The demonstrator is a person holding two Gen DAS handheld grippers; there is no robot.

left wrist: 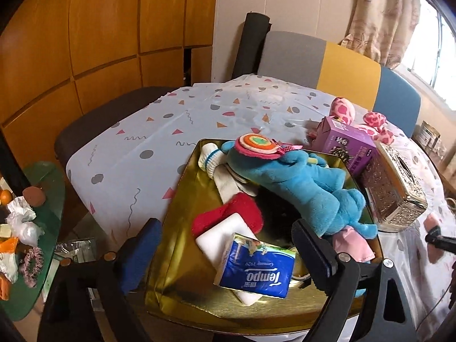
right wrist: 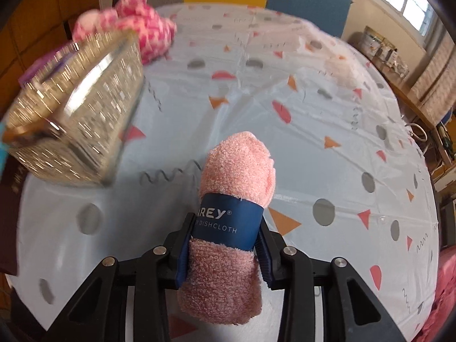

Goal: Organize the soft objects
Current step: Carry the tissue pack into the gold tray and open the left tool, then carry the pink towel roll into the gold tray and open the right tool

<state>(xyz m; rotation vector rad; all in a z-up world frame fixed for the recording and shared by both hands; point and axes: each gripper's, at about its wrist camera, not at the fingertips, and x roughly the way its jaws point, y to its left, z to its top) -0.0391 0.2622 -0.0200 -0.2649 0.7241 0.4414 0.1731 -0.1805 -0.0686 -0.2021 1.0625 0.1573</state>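
Note:
My left gripper (left wrist: 228, 245) is open and empty, its fingers spread above the near end of a gold tin tray (left wrist: 182, 199). The tray holds a blue plush toy (left wrist: 307, 182), a rolled white sock (left wrist: 209, 156), a red cloth (left wrist: 242, 209), a white sponge (left wrist: 219, 236), a blue Tempo tissue pack (left wrist: 256, 270) and a pink cloth (left wrist: 353, 242). My right gripper (right wrist: 225, 245) is shut on a rolled pink dishcloth (right wrist: 236, 159) with a blue paper band, held above the patterned tablecloth (right wrist: 285, 114). Its pink end also shows at the right edge of the left wrist view (left wrist: 431, 222).
A silver embossed tissue box (left wrist: 396, 185) (right wrist: 77, 114) stands right of the tray, with a purple carton (left wrist: 347, 142) and a pink spotted plush (left wrist: 342, 108) (right wrist: 134, 22) behind it. Chairs (left wrist: 322, 59) ring the table. A green glass side table (left wrist: 42, 228) with clutter stands at left.

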